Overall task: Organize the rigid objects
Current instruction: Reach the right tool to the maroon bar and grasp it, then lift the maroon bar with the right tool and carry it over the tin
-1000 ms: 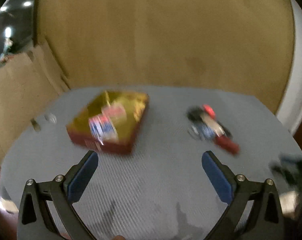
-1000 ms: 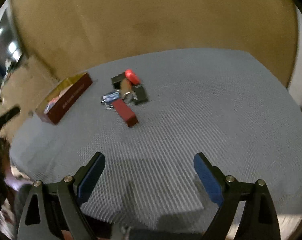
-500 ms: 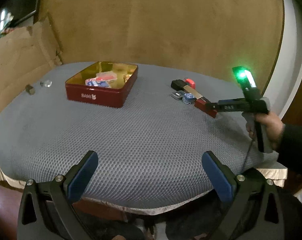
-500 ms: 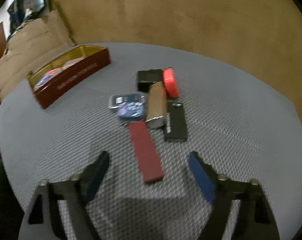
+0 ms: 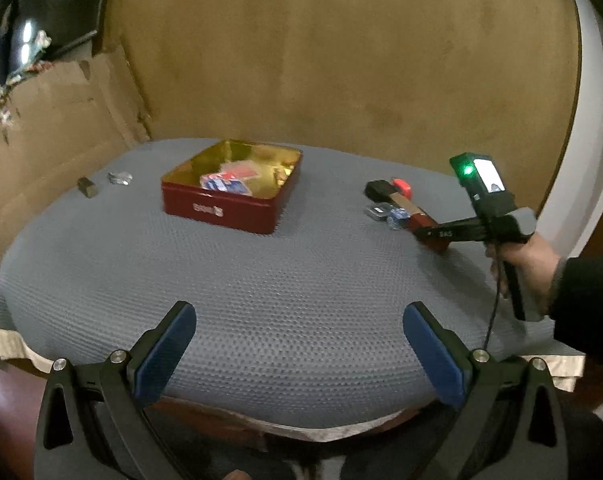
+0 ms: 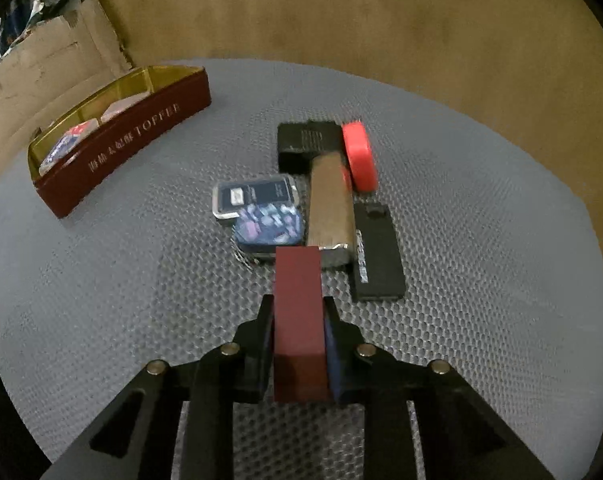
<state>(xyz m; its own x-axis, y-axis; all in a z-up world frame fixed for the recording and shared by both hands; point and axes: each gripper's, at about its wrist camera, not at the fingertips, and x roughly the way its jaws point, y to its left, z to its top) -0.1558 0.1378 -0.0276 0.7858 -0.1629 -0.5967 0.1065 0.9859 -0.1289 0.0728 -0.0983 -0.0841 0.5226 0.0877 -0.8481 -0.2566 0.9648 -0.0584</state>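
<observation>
So nearest the right wrist camera, the right gripper (image 6: 299, 344) has just finished closing and is now clamped on the near end of the long dark-red rectangular block (image 6: 298, 312). Pads are pressed on both long sides, and the block's long axis runs straight out along the fingers, away from the hand. Its far end sits just beside the little blue patterned tin (image 6: 268, 227) and the tan flat bar (image 6: 330, 204), so I'd guess it needs lifting clear before swinging.

The left gripper (image 5: 299, 354) hangs at the near edge of the grey mesh mat (image 5: 261, 280), wide open, gripping nothing.

Further back and off to the left is the open dark-red toffee tin with the gold inside (image 6: 117, 140), well apart from the pile. That's probably the destination, so the carry goes left and away.
</observation>
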